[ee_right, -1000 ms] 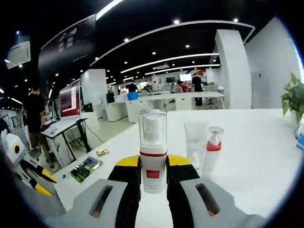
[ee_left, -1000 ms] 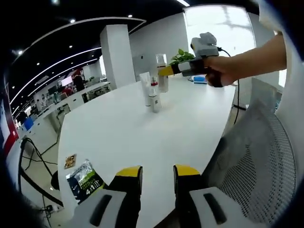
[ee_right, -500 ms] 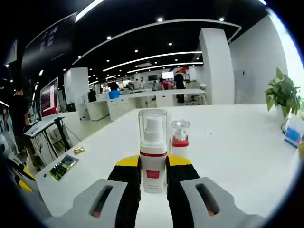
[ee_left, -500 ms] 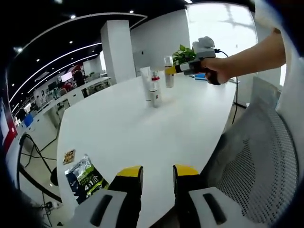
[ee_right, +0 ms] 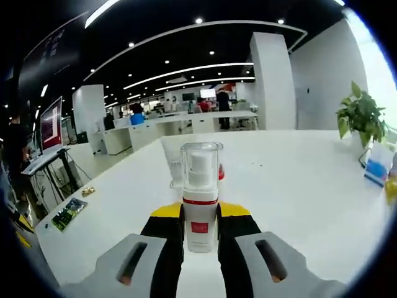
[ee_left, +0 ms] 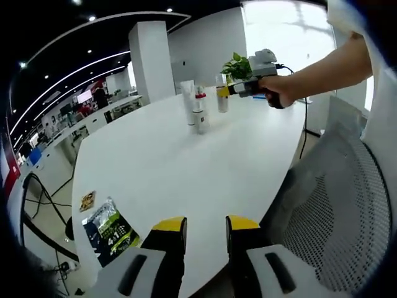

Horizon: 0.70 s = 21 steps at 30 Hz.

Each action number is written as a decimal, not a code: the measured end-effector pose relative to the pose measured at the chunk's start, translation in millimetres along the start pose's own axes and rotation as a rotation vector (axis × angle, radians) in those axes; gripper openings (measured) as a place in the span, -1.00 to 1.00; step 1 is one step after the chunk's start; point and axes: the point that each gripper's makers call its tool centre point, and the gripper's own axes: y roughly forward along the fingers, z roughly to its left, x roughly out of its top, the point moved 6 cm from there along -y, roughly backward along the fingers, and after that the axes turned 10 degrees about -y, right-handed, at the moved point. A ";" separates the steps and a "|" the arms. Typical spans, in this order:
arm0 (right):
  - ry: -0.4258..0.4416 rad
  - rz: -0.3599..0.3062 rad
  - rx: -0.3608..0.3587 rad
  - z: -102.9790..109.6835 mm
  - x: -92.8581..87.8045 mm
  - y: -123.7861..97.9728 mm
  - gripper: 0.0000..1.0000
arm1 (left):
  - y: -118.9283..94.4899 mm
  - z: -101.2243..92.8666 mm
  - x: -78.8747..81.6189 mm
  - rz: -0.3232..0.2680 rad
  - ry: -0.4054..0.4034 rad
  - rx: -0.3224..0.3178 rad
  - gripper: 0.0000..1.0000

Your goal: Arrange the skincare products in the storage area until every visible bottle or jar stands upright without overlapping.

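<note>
Open-plan office, white table (ee_left: pixel 186 161) under both cameras. My right gripper (ee_right: pixel 200 230) is clamped on a pump bottle (ee_right: pixel 200 198) — upright, clear cap on top, held above the table. Just beyond it a tube (ee_right: pixel 173 162) stands with a red-collared bottle (ee_right: pixel 220 174) peeking out behind. From the left gripper view, those two stand with one more bottle near the table's far edge, my bottle (ee_left: pixel 221 99) just beside them. My left gripper (ee_left: pixel 205 239) sits empty, jaws apart, at the table's near edge — snack packet (ee_left: pixel 108 230) lying nearby.

Step in hand, as I judge it: placing. Next I need a bare spot beside the tube, lower straight, release without nudging neighbours.
</note>
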 end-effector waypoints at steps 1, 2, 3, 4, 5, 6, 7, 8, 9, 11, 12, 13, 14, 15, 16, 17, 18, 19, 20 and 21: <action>-0.001 0.001 -0.002 -0.2 -1.0 0.5 -0.65 | 0.2 0.0 -0.3 0.002 -0.001 -0.001 -0.49; 0.000 0.003 -0.004 -1.1 -2.6 1.7 -0.65 | 0.4 -0.1 -0.6 0.005 -0.001 -0.001 -0.49; 0.003 0.006 -0.008 -1.8 -3.8 2.4 -0.65 | 0.7 -0.2 -1.1 0.009 -0.001 -0.002 -0.49; 0.004 0.009 -0.012 -3.0 -5.3 3.6 -0.65 | 1.0 -0.3 -1.6 0.013 0.000 -0.003 -0.49; 0.003 0.008 -0.017 -3.9 -6.4 4.3 -0.65 | 1.3 -0.4 -2.0 0.016 0.001 -0.003 -0.49; 0.005 0.011 -0.019 -5.4 -8.2 6.0 -0.65 | 1.4 -0.5 -2.2 0.017 0.001 -0.004 -0.49; 0.005 0.013 -0.020 -5.9 -9.3 6.8 -0.65 | 1.6 -0.7 -2.4 0.020 0.000 -0.004 -0.49; 0.003 0.017 -0.023 -6.6 -10.7 7.7 -0.65 | 1.8 -0.7 -2.6 0.022 0.000 -0.004 -0.49; 0.003 0.018 -0.024 -7.8 -12.0 8.6 -0.65 | 2.2 -0.5 -3.3 0.026 -0.001 -0.004 -0.49; 0.009 0.010 -0.023 -9.6 -13.6 9.7 -0.65 | 2.7 -0.4 -3.9 0.030 -0.003 -0.005 -0.49; 0.005 0.004 -0.025 -9.7 -13.4 10.0 -0.65 | 3.1 -0.6 -4.6 0.036 -0.005 -0.006 -0.49; 0.005 0.004 -0.027 -10.2 -14.1 10.5 -0.65 | 3.4 -0.7 -5.1 0.040 -0.005 -0.007 -0.49; 0.005 0.004 -0.027 -11.1 -15.3 11.4 -0.65 | 4.0 -0.9 -6.2 0.047 -0.005 -0.010 -0.49; 0.004 0.006 -0.029 -12.0 -16.9 12.1 -0.65 | 4.5 -1.0 -7.2 0.053 -0.006 -0.011 -0.49; 0.002 0.009 -0.030 -12.8 -18.3 12.8 -0.65 | 5.2 -1.1 -8.2 0.059 -0.004 -0.013 -0.49; 0.001 0.011 -0.031 -13.5 -19.5 13.1 -0.65 | 5.3 -1.1 -8.5 0.060 -0.004 -0.013 -0.49; 0.004 0.013 -0.032 -14.6 -21.3 13.8 -0.65 | 5.8 -1.5 -9.2 0.065 -0.006 -0.017 -0.49; 0.001 0.019 -0.035 -15.3 -23.1 14.3 -0.65 | 6.1 -1.9 -9.9 0.072 -0.006 -0.019 -0.49; 0.002 0.024 -0.036 -15.9 -24.2 14.6 -0.65 | 6.2 -2.3 -9.9 0.076 -0.004 -0.020 -0.49; 0.008 0.023 -0.036 -17.2 -25.8 15.2 -0.65 | 6.3 -2.8 -9.7 0.080 -0.005 -0.022 -0.49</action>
